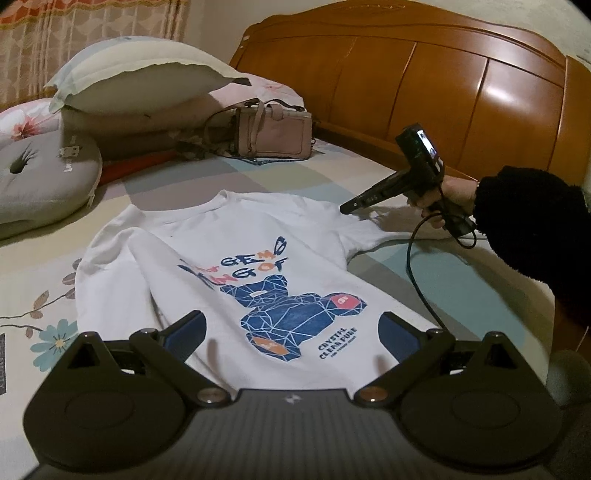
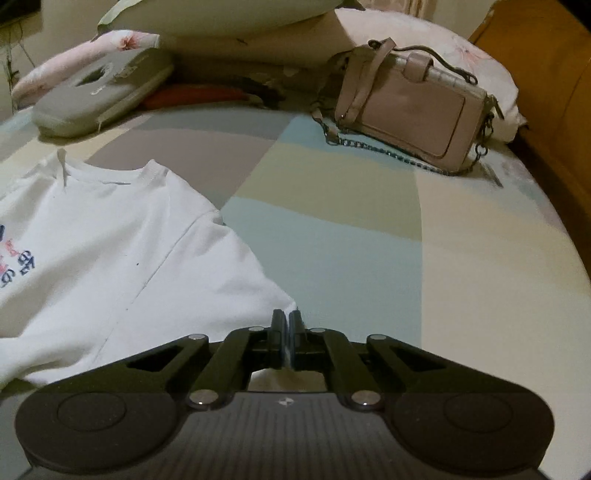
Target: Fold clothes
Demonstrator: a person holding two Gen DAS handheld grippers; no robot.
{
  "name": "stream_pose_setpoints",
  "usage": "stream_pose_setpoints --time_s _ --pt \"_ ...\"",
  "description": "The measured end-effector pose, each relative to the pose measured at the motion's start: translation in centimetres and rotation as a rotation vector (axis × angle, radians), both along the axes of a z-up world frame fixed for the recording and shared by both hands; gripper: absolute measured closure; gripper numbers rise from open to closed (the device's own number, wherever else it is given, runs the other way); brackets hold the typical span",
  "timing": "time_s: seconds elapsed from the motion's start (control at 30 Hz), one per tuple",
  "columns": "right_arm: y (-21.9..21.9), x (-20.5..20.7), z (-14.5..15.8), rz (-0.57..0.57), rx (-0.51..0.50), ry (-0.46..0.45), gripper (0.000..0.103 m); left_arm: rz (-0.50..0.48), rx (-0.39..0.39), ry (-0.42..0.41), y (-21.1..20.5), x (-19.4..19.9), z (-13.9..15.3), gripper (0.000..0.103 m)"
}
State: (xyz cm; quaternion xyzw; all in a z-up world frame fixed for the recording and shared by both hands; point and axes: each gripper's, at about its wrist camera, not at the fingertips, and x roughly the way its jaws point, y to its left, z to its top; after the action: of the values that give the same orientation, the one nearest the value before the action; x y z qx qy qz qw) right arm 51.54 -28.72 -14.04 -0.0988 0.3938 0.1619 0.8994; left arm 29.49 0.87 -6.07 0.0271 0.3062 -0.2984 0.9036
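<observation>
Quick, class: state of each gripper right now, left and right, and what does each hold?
Left gripper: open, holding nothing, over the white T-shirt.
Right gripper: shut at the sleeve edge; whether it pinches fabric cannot be told.

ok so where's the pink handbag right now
The pink handbag stands at the upper right of the right wrist view, on the bedsheet against the pillows near the wooden headboard, well beyond the white t-shirt.

A white T-shirt (image 1: pixel 207 258) with a blue geometric bear print lies spread flat, face up, on the bed.
</observation>
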Motion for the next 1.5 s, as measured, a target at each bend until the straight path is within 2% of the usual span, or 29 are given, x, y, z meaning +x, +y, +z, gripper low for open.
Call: stream_pose_setpoints --time_s 0.17,0.23,0.27,0.33,0.37,0.53,0.63,0.7,0.87,0.97,1.0,1.1,1.17,1.23,1.3,1.37,1.5 --pt "0.4 1.6 -0.3 -0.070 0.038 -0.039 0.099 0.000 0.003 -0.010 -0.1 -0.2 0.2 0.004" --pt "-0.1 1.7 0.3 -0.108 0.072 -0.023 0.098 -0.005 0.002 -0.011 -0.2 -0.3 0.3 0.004" --pt "-0.6 1.4 0.8 -0.120 0.082 -0.020 0.092 -0.006 0.002 -0.012 -0.2 -0.4 0.3 0.004" --pt "-2.0 -0.8 2.7 -0.152 0.044 -0.076 0.089 -0.010 0.007 -0.016 -0.3 -0.6 0.4 0.004" --pt "-3.3 -2.0 3.7 -0.180 0.017 -0.094 0.083 -0.012 0.007 -0.017 -0.4 -0.7 0.4 0.004" --pt "-12.1 -10.0 6.6 -0.440 -0.033 -0.094 0.072 -0.026 0.014 -0.019 -0.9 -1.0 0.6 0.004" --pt "-18.0 -14.9 6.2 -0.632 0.030 -0.068 0.072 -0.039 0.022 -0.019 -1.3 -1.2 0.5 0.004" --pt "-20.6 -17.0 5.6 -0.731 0.019 -0.070 0.071 -0.046 0.025 -0.016 -1.6 -1.2 0.3 0.004" --pt "-24.6 -19.0 3.6 -0.899 0.021 -0.062 0.067 -0.045 0.033 -0.009 -1.8 -1.0 -0.2 0.004" --pt "-25.6 -19.2 2.1 -0.929 0.041 -0.071 0.048 -0.042 0.036 -0.005 -1.9 -0.9 -0.4 0.004" --pt "-25.8 -19.2 1.8 -0.939 0.046 -0.087 0.046 -0.042 0.038 -0.003 -1.9 -0.8 -0.5 0.004" --pt "-26.4 -19.6 1.5 -0.989 0.088 -0.133 0.047 -0.039 0.045 -0.002 -1.9 -0.8 -0.6 0.004" --pt "-25.9 -19.1 1.9 -0.962 0.118 -0.151 0.047 -0.042 0.041 -0.002 -1.9 -0.8 -0.6 0.004" --pt "-24.3 -18.0 2.1 -0.878 0.067 -0.138 0.047 -0.045 0.038 -0.002 -1.9 -0.8 -0.6 0.004" --pt "-22.5 -17.2 1.3 -0.807 -0.029 -0.079 0.046 -0.046 0.045 -0.002 -2.1 -0.8 -0.7 0.004" --pt "-21.4 -18.2 0.4 -0.784 -0.093 -0.074 0.046 -0.045 0.057 -0.003 -2.2 -0.8 -0.8 0.004" --pt "-22.0 -20.7 0.8 -0.817 -0.060 -0.023 0.044 -0.049 0.046 -0.003 -2.1 -1.0 -0.6 0.004"
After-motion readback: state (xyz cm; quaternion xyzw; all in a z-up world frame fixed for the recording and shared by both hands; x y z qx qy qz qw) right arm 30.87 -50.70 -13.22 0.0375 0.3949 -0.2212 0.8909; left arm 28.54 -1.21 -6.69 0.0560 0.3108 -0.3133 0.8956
